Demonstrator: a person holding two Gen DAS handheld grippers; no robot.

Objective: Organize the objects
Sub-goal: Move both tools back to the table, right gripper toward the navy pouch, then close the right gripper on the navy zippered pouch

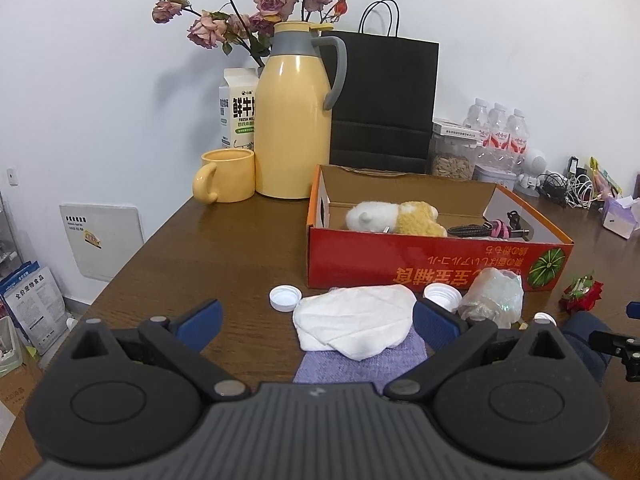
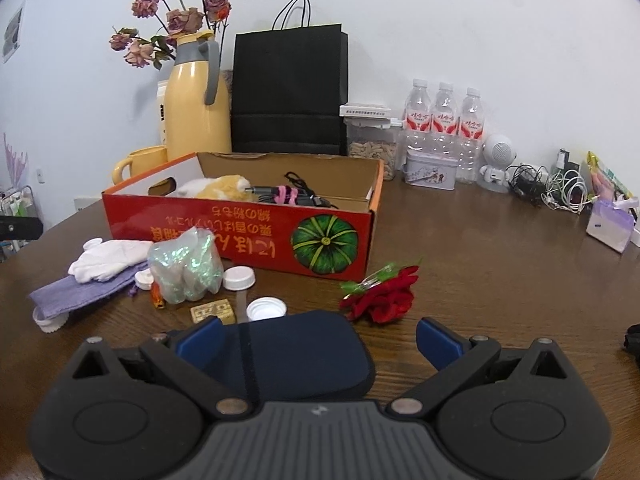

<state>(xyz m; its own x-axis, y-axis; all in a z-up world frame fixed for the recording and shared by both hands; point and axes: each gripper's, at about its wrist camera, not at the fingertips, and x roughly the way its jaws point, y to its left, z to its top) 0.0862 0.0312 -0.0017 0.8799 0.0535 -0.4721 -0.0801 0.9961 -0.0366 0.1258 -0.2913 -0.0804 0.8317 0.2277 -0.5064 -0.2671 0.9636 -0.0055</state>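
A red cardboard box (image 1: 420, 264) (image 2: 248, 232) stands open on the brown table, holding a plush toy (image 1: 396, 216) (image 2: 220, 188) and dark cables with a pink tie (image 1: 496, 230) (image 2: 288, 196). In front of it lie a white cloth (image 1: 356, 320) (image 2: 108, 260) on a purple towel (image 1: 360, 360) (image 2: 80, 292), a crumpled shiny bag (image 1: 494, 300) (image 2: 184, 268), white caps (image 1: 285, 298) (image 2: 266, 309), a red rose (image 1: 582, 294) (image 2: 380, 296) and a dark blue pouch (image 2: 296, 352). My left gripper (image 1: 316, 324) is open over the cloths. My right gripper (image 2: 320, 340) is open around the pouch.
At the back stand a yellow thermos (image 1: 294, 120), a yellow mug (image 1: 224, 176), a milk carton (image 1: 238, 108), dried roses (image 1: 256, 8), a black paper bag (image 1: 384, 96), a seed jar (image 2: 372, 148), water bottles (image 2: 444, 120), a tin (image 2: 430, 170), tangled cables (image 2: 552, 188) and tissues (image 2: 608, 224).
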